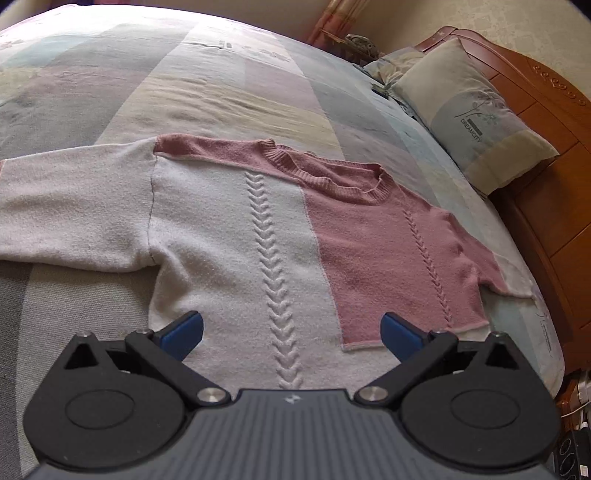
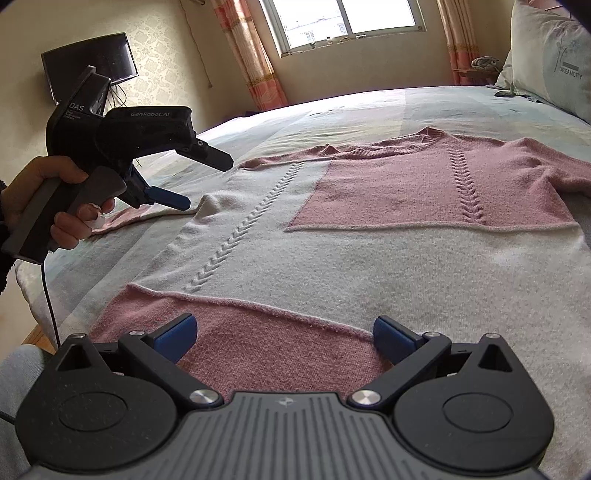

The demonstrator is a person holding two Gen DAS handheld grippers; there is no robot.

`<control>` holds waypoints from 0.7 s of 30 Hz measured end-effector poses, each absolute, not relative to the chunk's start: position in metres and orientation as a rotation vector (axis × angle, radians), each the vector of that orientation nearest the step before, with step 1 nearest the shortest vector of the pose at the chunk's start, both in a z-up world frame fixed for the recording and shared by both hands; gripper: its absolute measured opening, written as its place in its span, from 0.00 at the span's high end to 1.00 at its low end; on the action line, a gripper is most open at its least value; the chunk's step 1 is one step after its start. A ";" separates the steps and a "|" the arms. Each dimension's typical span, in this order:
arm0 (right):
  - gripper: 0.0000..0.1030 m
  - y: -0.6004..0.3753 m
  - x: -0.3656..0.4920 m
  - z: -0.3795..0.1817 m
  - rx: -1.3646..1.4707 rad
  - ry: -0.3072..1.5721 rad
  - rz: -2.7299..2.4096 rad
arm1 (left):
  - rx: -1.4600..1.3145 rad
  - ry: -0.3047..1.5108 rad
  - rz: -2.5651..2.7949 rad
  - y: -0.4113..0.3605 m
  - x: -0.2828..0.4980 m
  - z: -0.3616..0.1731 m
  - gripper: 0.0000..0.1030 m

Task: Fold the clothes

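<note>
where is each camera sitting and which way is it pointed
Left wrist: on the left gripper, above the pink-and-white sweater, facing across the bed towards the pillow; only its own open fingers show.
Right wrist: on the right gripper at the sweater's hem, facing the window; the left hand holding the left gripper shows.
Shared: sweater, bed, pillow.

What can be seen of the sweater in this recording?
The sweater is a soft knit in pink and off-white blocks, with a ribbed pink round collar and two raised braid columns down the front. It lies flat, front up and unfolded, on the patchwork bedspread, sleeves spread to both sides. Both tongs, left and right, hang open over its lower part, gripping nothing.
</note>
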State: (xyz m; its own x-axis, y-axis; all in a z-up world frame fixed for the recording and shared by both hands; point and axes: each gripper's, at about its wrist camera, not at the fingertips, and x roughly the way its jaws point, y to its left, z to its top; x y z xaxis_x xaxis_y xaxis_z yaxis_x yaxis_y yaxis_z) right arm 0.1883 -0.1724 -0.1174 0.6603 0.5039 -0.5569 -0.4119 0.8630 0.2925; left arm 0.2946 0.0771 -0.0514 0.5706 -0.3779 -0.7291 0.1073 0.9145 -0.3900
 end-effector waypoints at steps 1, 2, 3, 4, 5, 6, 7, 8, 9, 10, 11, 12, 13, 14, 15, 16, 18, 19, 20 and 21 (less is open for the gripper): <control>0.00 -0.172 0.189 -0.118 0.145 0.670 0.519 | -0.296 0.914 -0.300 0.069 0.288 -0.050 0.01; 0.00 -0.172 0.189 -0.119 0.144 0.667 0.517 | -0.269 0.897 -0.306 0.061 0.281 -0.049 0.01; 0.00 -0.172 0.190 -0.119 0.145 0.663 0.516 | -0.243 0.878 -0.311 0.054 0.274 -0.047 0.01; 0.00 -0.173 0.190 -0.120 0.150 0.657 0.516 | -0.218 0.866 -0.311 0.048 0.268 -0.046 0.01; 0.00 -0.173 0.189 -0.121 0.146 0.652 0.517 | -0.212 0.872 -0.311 0.043 0.263 -0.044 0.01; 0.00 -0.172 0.189 -0.121 0.138 0.646 0.518 | -0.211 0.882 -0.310 0.039 0.257 -0.042 0.01; 0.00 -0.170 0.188 -0.122 0.115 0.641 0.517 | -0.209 0.892 -0.310 0.036 0.251 -0.040 0.01; 0.00 -0.167 0.187 -0.122 0.089 0.636 0.514 | -0.208 0.901 -0.310 0.032 0.246 -0.038 0.01; 0.00 -0.164 0.186 -0.123 0.062 0.631 0.511 | -0.190 0.893 -0.315 0.028 0.240 -0.033 0.01; 0.00 -0.161 0.184 -0.124 0.031 0.626 0.506 | -0.168 0.880 -0.321 0.025 0.234 -0.029 0.01; 0.00 -0.157 0.183 -0.125 -0.003 0.619 0.501 | -0.138 0.848 -0.335 0.022 0.229 -0.024 0.01; 0.00 -0.153 0.181 -0.126 -0.042 0.608 0.494 | -0.116 0.822 -0.348 0.018 0.228 -0.022 0.01; 0.00 -0.150 0.178 -0.128 -0.066 0.596 0.486 | -0.096 0.800 -0.361 0.014 0.228 -0.021 0.01; 0.00 -0.147 0.176 -0.130 -0.089 0.584 0.479 | -0.096 0.803 -0.354 0.011 0.234 -0.021 0.01; 0.00 -0.145 0.174 -0.131 -0.104 0.574 0.472 | -0.085 0.792 -0.360 0.007 0.238 -0.023 0.01; 0.00 -0.146 0.173 -0.132 -0.094 0.568 0.468 | -0.069 0.776 -0.369 0.003 0.241 -0.026 0.01; 0.00 -0.149 0.172 -0.132 -0.077 0.557 0.468 | -0.038 0.743 -0.387 -0.004 0.248 -0.030 0.01; 0.00 -0.150 0.170 -0.133 -0.076 0.547 0.468 | -0.022 0.726 -0.396 -0.008 0.251 -0.032 0.01; 0.00 -0.150 0.168 -0.134 -0.082 0.536 0.465 | -0.007 0.710 -0.405 -0.012 0.254 -0.035 0.01; 0.00 -0.149 0.166 -0.136 -0.092 0.523 0.461 | 0.040 0.674 -0.399 -0.013 0.256 -0.042 0.01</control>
